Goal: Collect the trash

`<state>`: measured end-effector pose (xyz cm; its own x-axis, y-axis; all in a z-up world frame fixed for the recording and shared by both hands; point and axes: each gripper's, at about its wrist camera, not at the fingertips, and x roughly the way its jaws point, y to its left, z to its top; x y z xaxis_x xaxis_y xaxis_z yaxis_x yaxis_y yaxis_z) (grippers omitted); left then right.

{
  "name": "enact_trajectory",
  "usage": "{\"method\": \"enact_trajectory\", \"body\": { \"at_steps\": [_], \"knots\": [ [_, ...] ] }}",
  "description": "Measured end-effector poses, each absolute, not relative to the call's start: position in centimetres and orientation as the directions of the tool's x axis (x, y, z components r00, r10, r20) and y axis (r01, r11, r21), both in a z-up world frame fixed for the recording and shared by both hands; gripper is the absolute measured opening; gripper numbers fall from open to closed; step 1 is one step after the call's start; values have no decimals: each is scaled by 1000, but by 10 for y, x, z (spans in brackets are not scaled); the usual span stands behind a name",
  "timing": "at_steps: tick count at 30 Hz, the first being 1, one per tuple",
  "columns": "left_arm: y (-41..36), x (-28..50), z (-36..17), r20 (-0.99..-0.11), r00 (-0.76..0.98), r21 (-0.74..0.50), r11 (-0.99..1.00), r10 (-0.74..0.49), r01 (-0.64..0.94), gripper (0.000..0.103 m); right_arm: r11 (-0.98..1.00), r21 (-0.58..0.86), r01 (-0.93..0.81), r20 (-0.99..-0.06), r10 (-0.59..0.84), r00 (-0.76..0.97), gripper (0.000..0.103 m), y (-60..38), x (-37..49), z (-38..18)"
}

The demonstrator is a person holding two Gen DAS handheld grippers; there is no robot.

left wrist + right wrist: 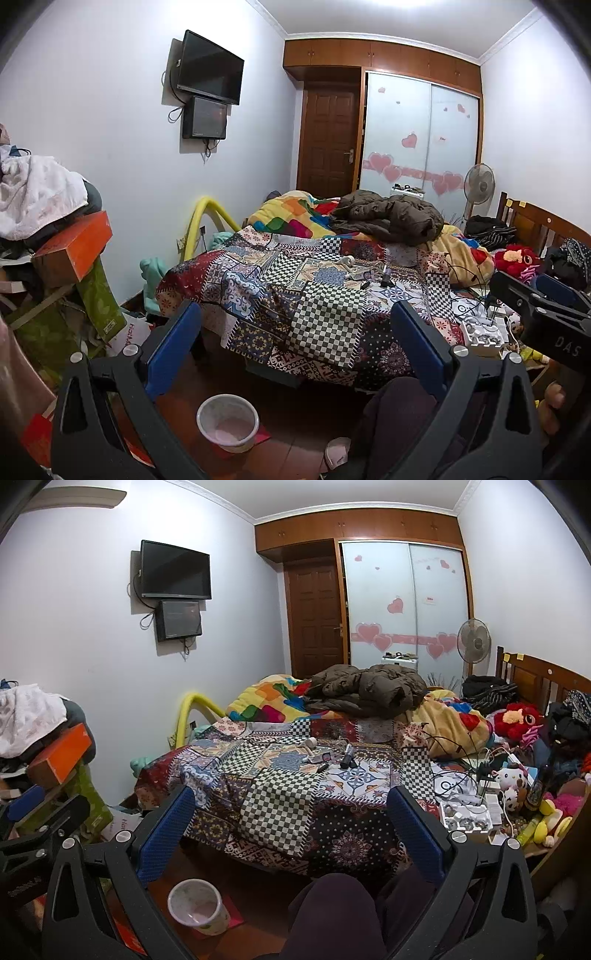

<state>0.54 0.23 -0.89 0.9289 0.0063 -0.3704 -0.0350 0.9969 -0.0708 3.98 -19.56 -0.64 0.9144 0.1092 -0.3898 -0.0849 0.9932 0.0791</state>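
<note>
Hovering wide open and empty, left gripper (pixel 295 339) and right gripper (pixel 291 819); scraps (pixel 332 758) well ahead of jaws, nearer right; bin (pixel 228 421) below left.

The small items scattered on the patchwork bedspread (pixel 280 775) are too small to identify from either wrist camera, among them a dark cylinder-like object (pixel 347 760) and a pale rounded one (pixel 345 261). The bedspread's near edge is masked by the blue fingers (pixel 173 354) of the left gripper (pixel 295 350) and by the right gripper (pixel 291 830). The white bin (pixel 228 421) on the floor shows only a pale interior; its contents cannot be made out. The heap of clothes and boxes (pixel 48 229) runs off the left edge. Bedside clutter (pixel 517 794) on the right blurs together, with cables tangled beyond telling. A dark-clothed knee (pixel 332 915) hides the floor beneath.
</note>
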Motion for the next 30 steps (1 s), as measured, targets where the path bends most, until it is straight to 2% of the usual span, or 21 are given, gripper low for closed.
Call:
{"method": "enact_trajectory", "body": {
  "at_steps": [9, 17, 21, 26, 30],
  "knots": [
    [-8, 44, 3, -375, 927, -102, 994, 6, -47, 103, 996, 74, -44, -398, 70, 915, 103, -222, 81, -1],
    [-36, 105, 23, -340, 940, -76, 997, -17, -10, 103, 998, 47, 31, -384, -10, 923, 103, -258, 130, 5],
    [-56, 148, 27, -354, 933, -78, 996, -62, 37, 103, 998, 39, 54, -391, -34, 920, 103, -279, 159, 6],
    [-79, 195, 21, -359, 933, -45, 999, -35, 20, 103, 996, 24, 91, -419, -72, 905, 103, -303, 198, 3],
    [-97, 245, 10, -408, 911, -61, 997, -62, 41, 103, 995, 0, 104, -439, -94, 893, 103, -323, 232, -4]
  ]
}}
